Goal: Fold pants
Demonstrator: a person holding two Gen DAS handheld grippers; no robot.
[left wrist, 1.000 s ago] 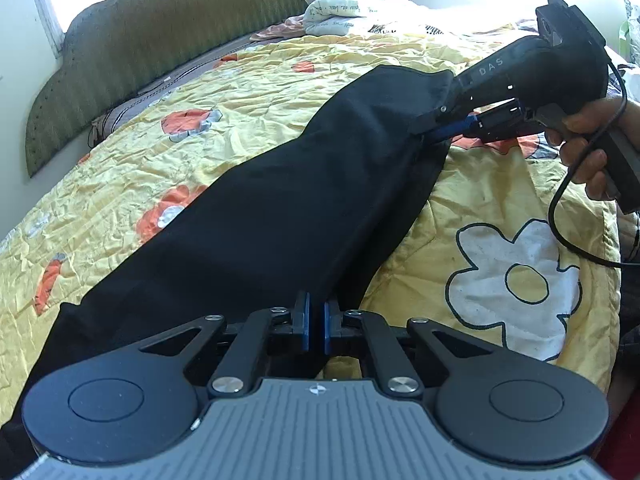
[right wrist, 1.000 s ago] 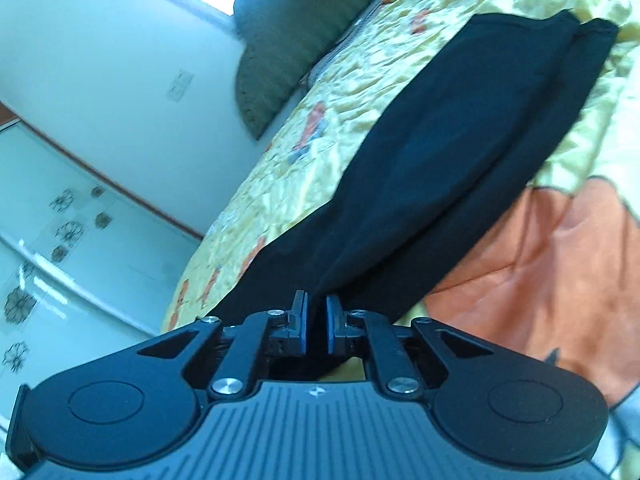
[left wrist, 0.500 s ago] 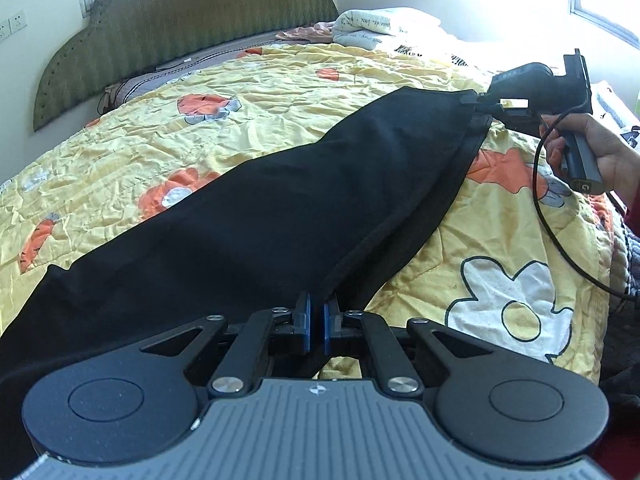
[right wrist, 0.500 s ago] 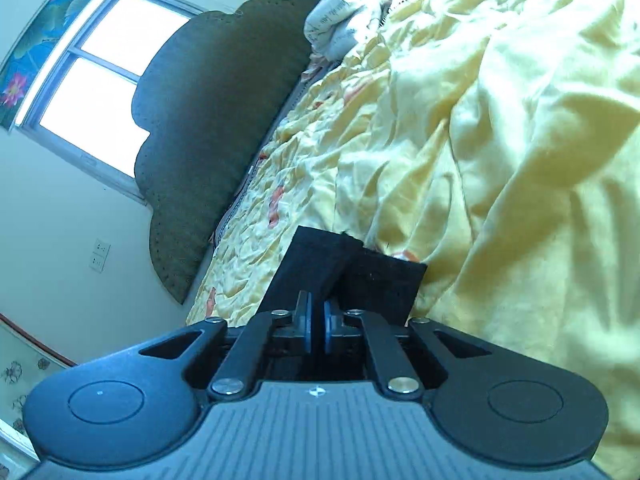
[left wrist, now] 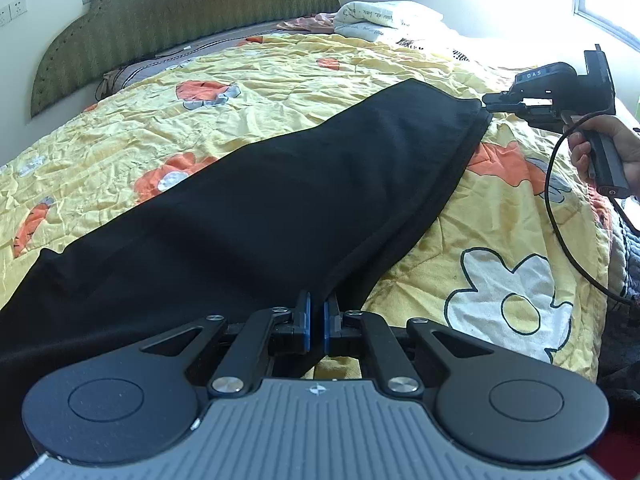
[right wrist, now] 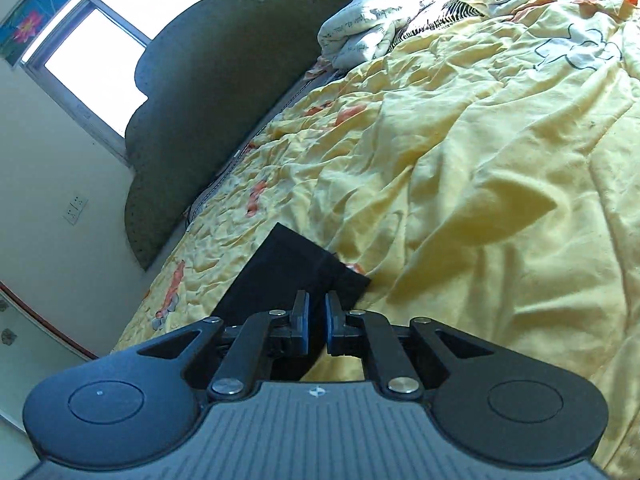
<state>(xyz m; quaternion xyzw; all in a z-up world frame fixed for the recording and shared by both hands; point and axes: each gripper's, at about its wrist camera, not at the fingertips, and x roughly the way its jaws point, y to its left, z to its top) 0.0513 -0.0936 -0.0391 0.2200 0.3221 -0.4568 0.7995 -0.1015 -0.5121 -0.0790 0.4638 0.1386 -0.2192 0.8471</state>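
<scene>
Black pants (left wrist: 280,208) lie stretched lengthwise on a yellow flowered bedspread (left wrist: 280,68), the legs folded one over the other. My left gripper (left wrist: 316,322) is shut on the near edge of the pants. My right gripper (left wrist: 490,105) shows in the left wrist view at the far end, pinching the corner of the leg hems. In the right wrist view that gripper (right wrist: 316,320) is shut on the black hem end (right wrist: 288,268), held low over the bedspread (right wrist: 480,200).
A green padded headboard (left wrist: 180,12) stands at the far left by the wall. A folded white blanket (left wrist: 384,16) and pillows lie at the head of the bed. The bed's right edge (left wrist: 612,240) runs beside the hand holding the right gripper.
The right gripper has pulled the hem end away to the right, stretching the pants out straighter and flatter. The left gripper has kept its hold.
</scene>
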